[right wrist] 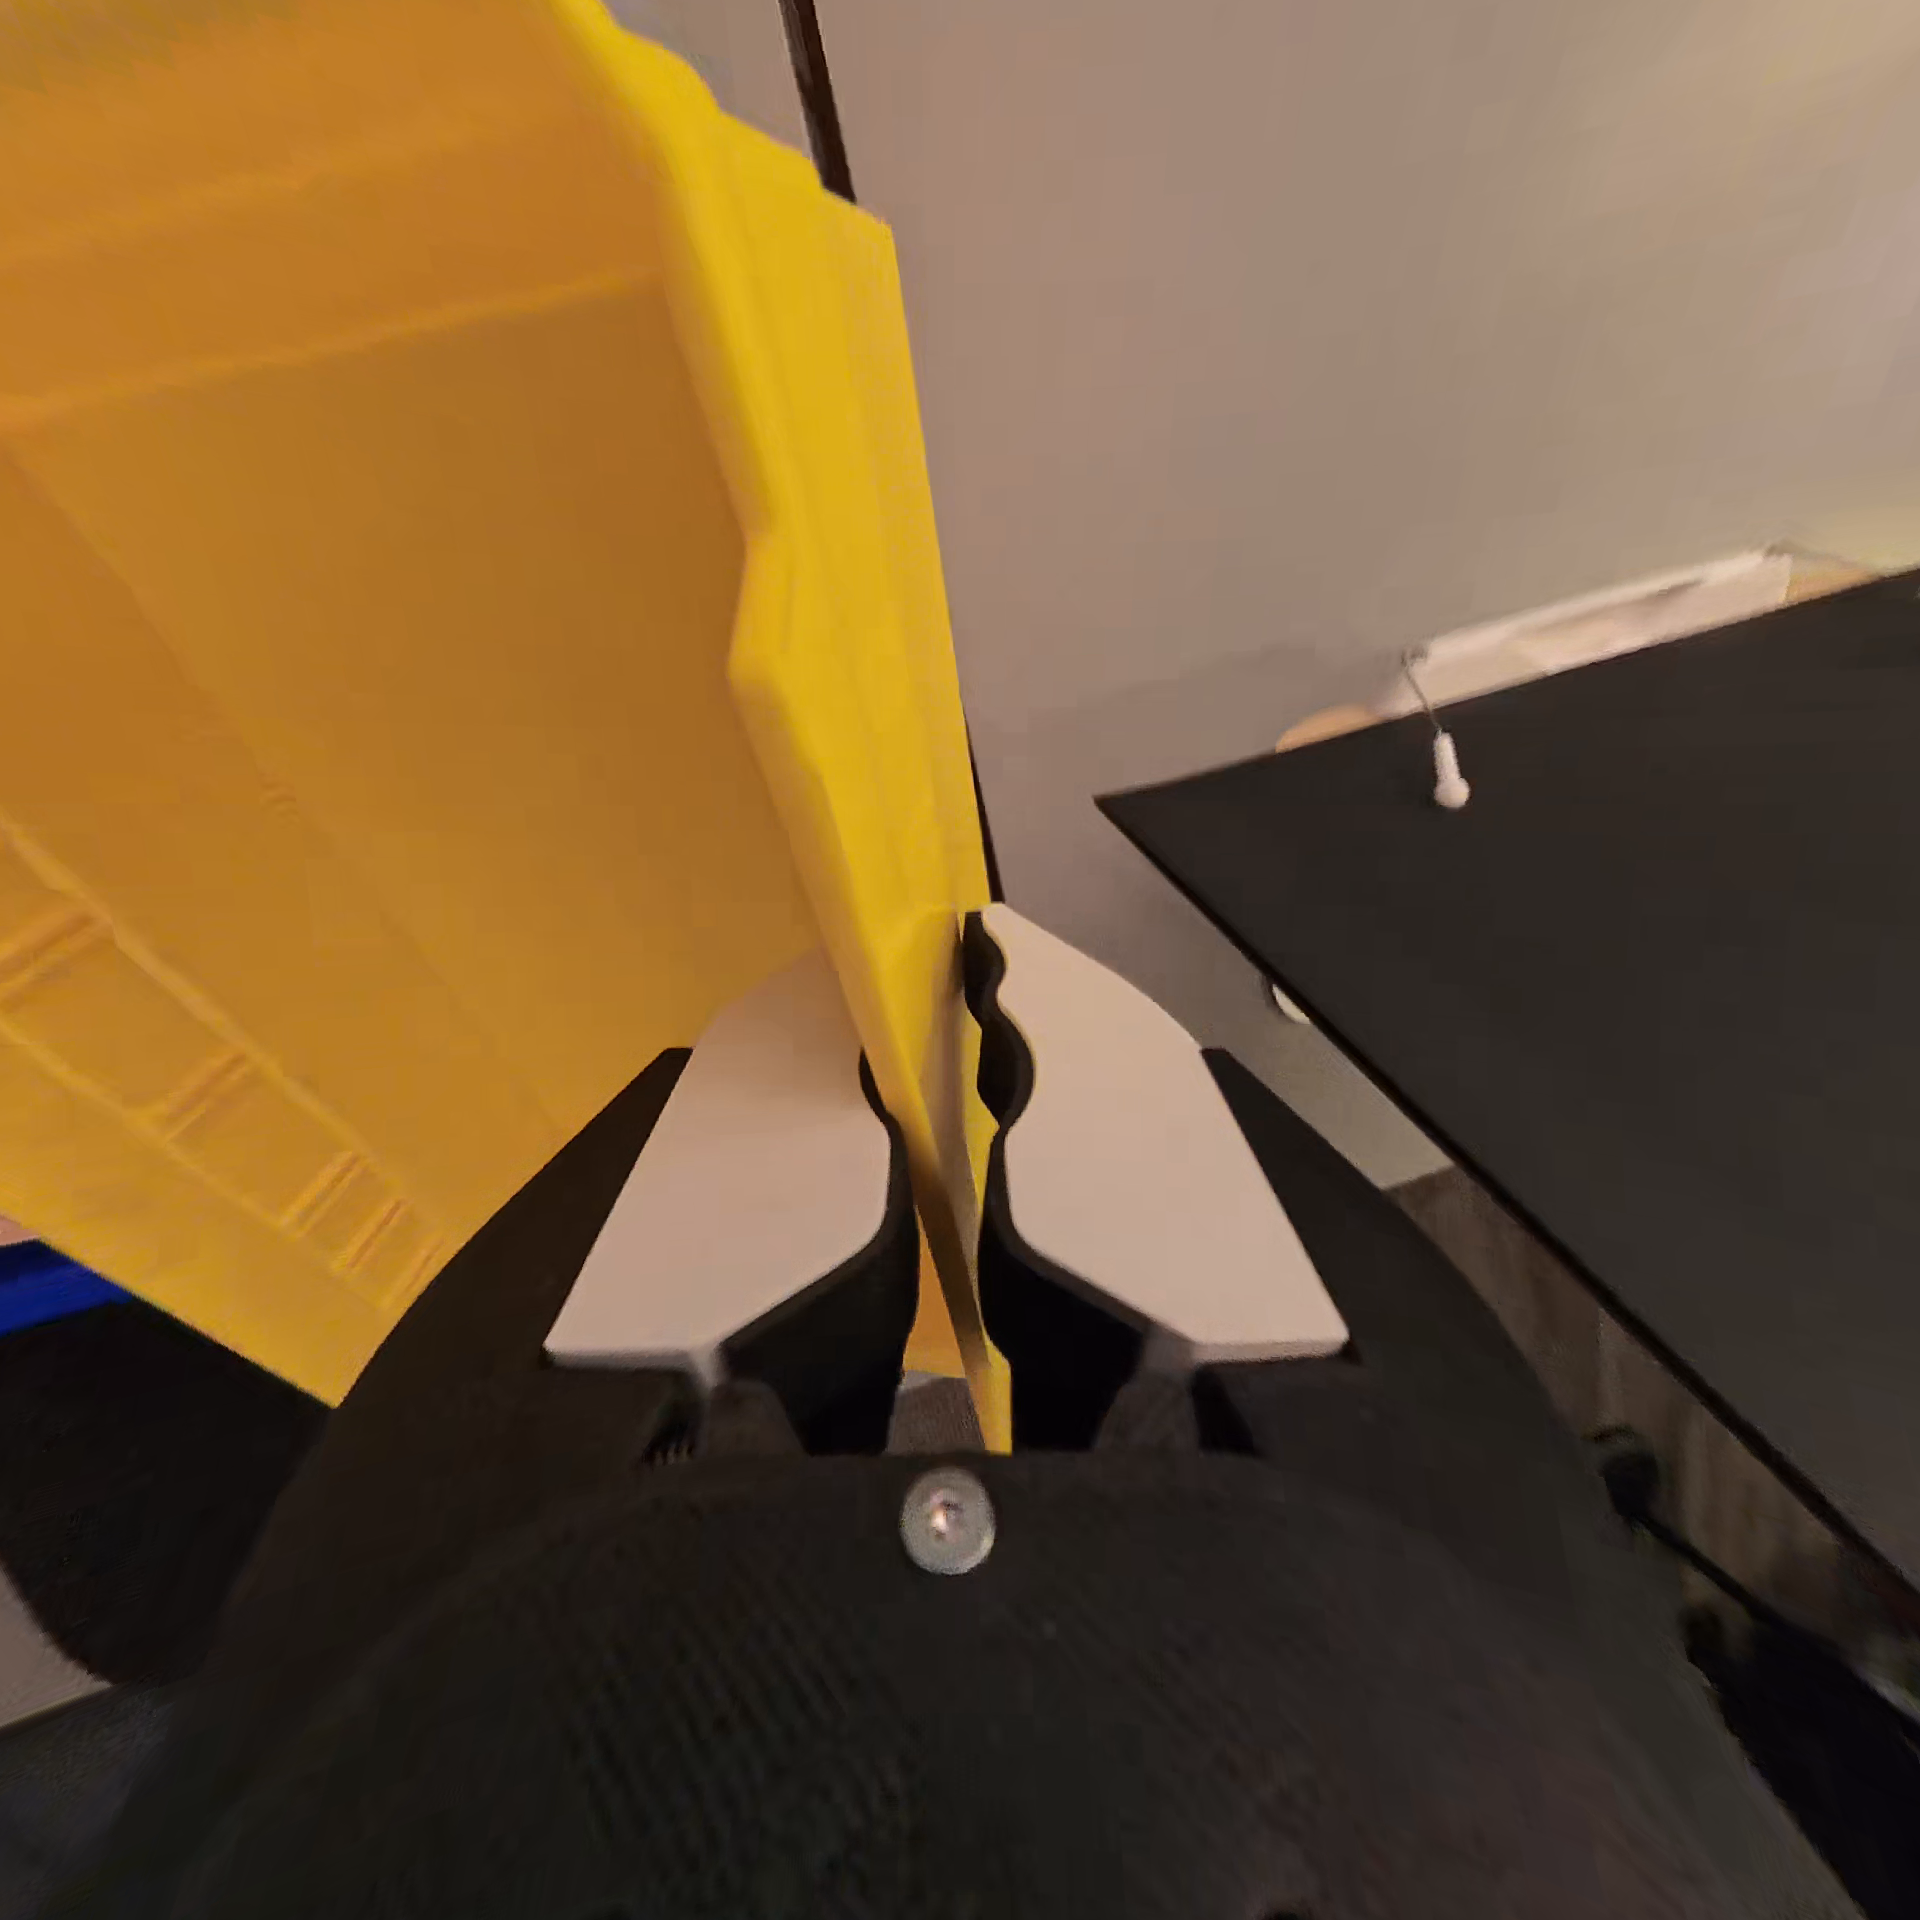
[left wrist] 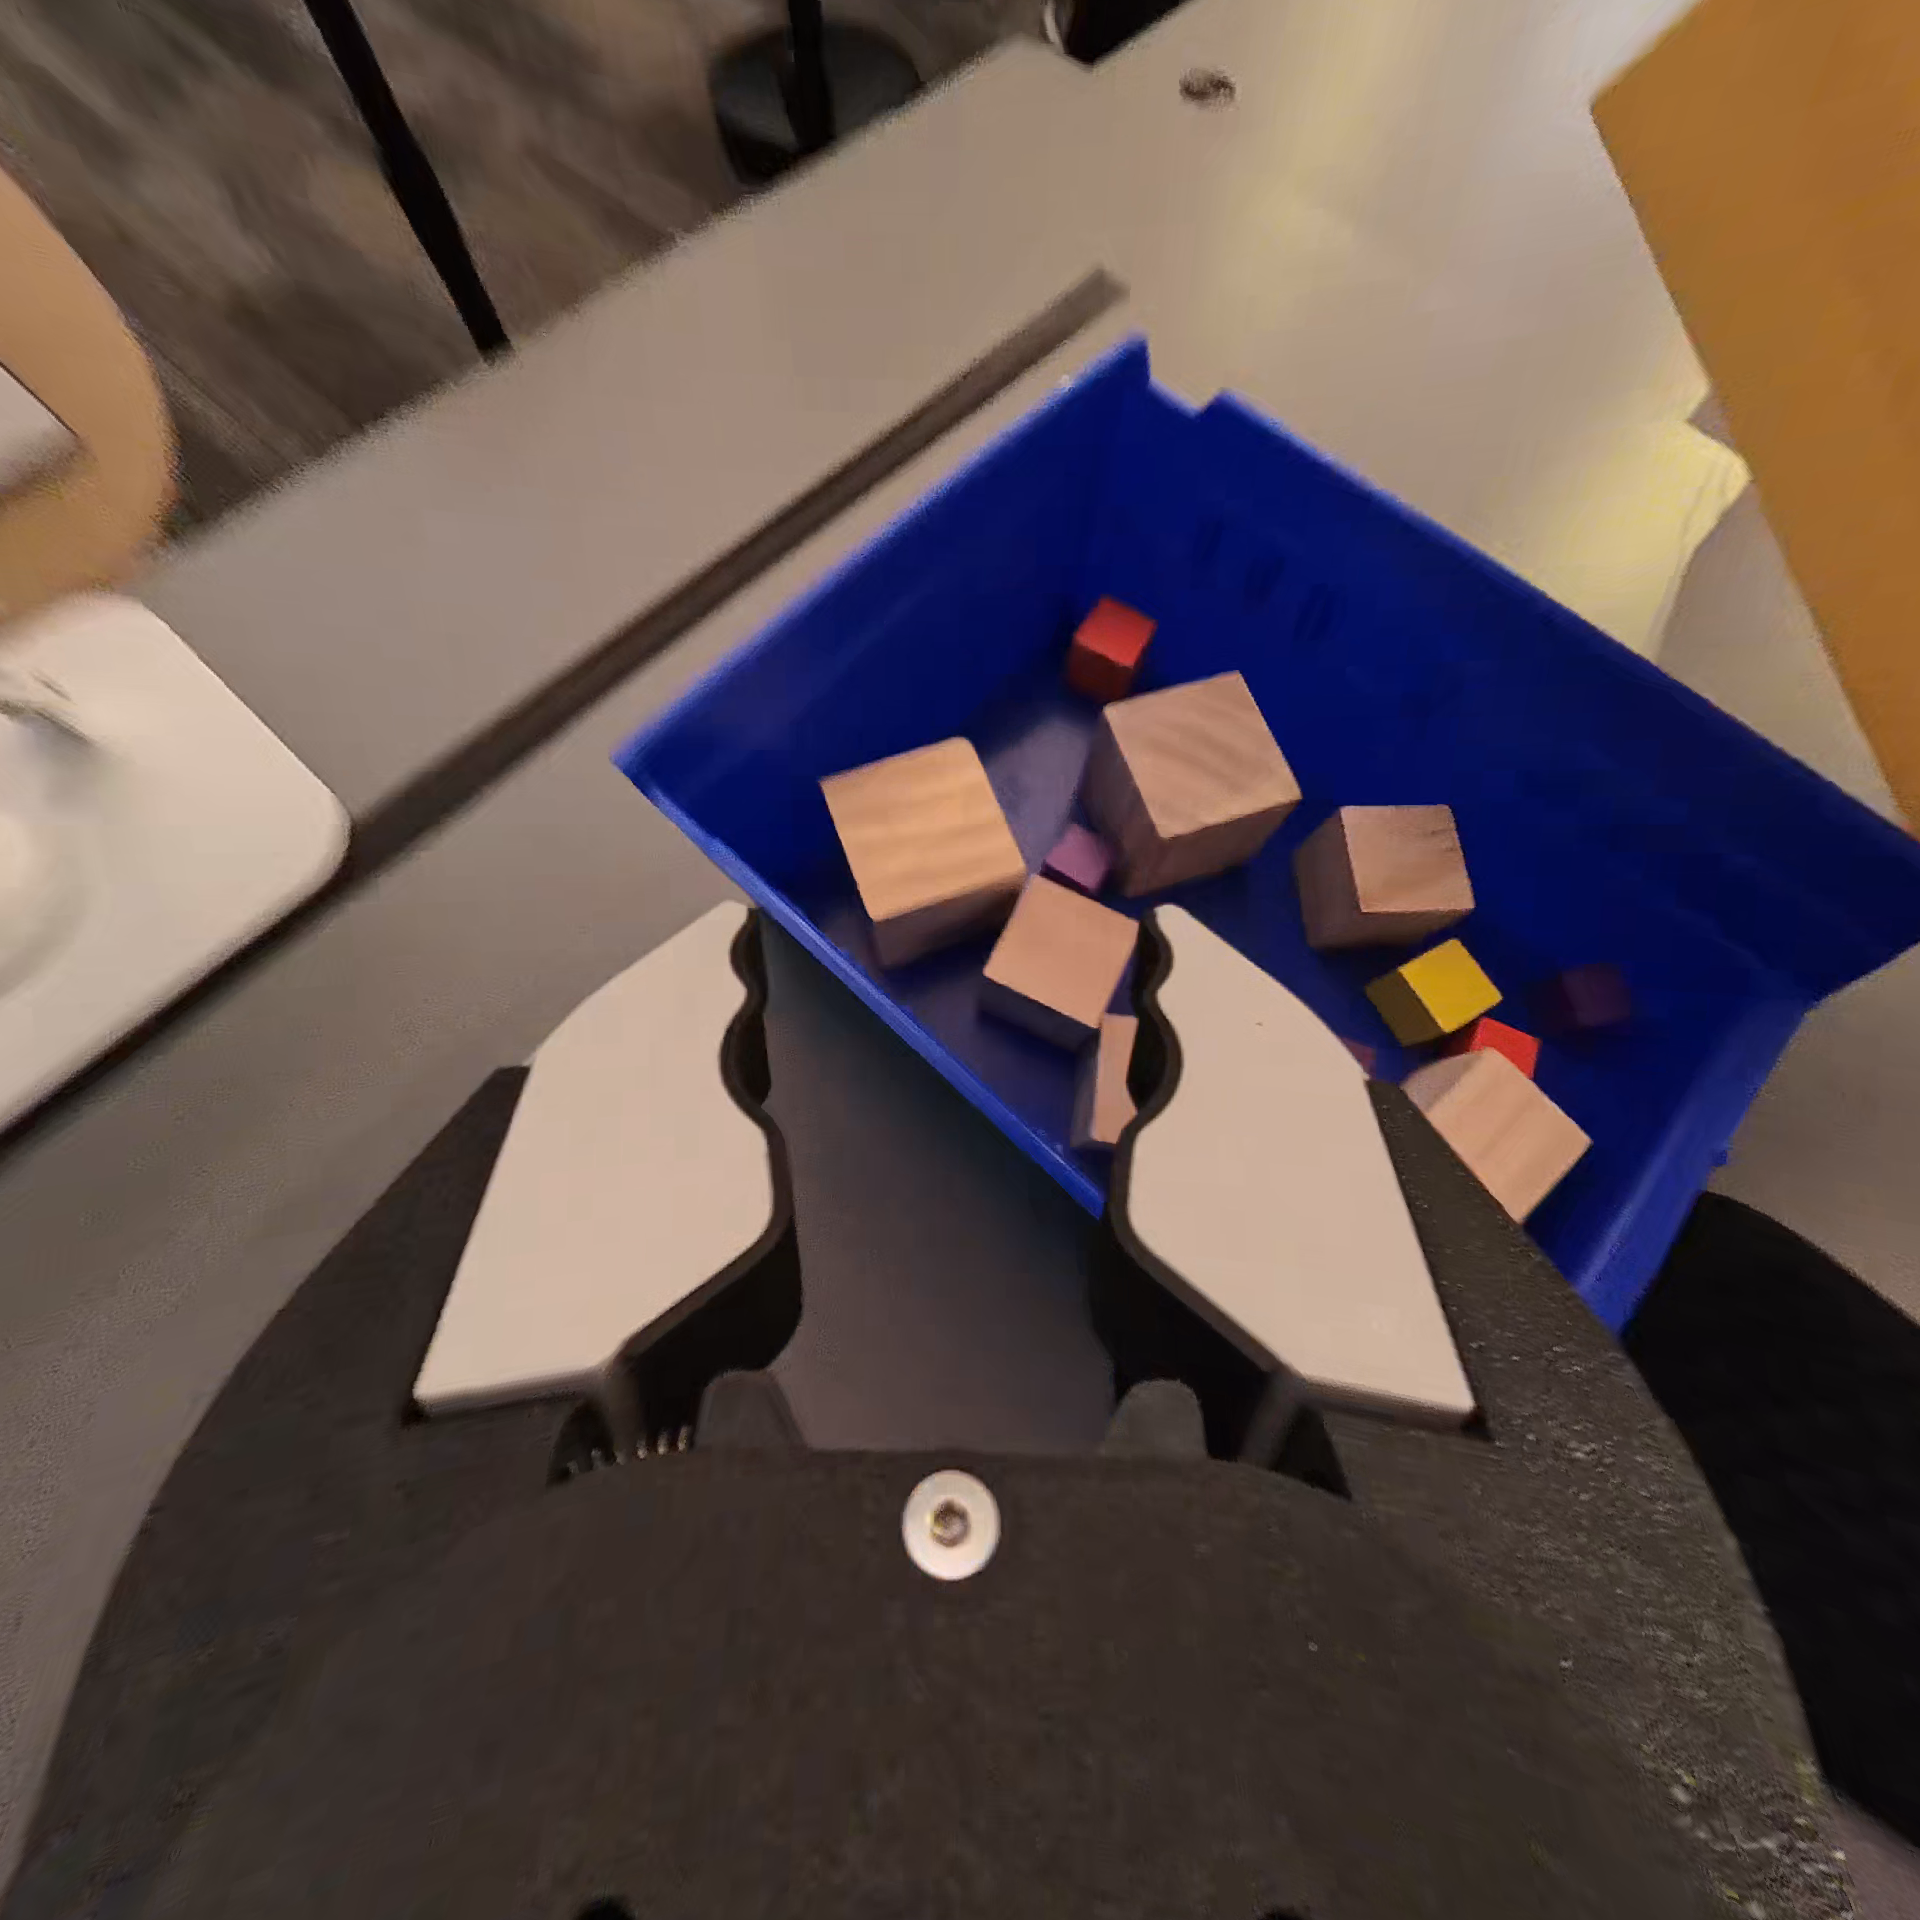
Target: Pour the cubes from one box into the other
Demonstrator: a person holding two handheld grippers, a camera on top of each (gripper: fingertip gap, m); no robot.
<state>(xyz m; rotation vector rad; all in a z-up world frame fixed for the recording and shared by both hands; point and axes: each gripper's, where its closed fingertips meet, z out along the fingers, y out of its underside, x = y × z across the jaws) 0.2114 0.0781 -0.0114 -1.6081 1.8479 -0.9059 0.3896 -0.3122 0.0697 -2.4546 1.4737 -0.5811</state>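
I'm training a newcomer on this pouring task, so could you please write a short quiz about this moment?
1. True or false: the cubes lie in the blue box.
2. Which box is the right gripper shut on? A) blue B) yellow C) none
3. Fill in: the left gripper has its jaws ____, astride the blue box's near wall.
Key: 1 true; 2 B, the yellow box; 3 open.

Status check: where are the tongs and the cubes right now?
Left tongs open, straddling the blue box wall. Right tongs shut on yellow box, lifted and tipped. Cubes lie in the blue box. Nothing blocking.
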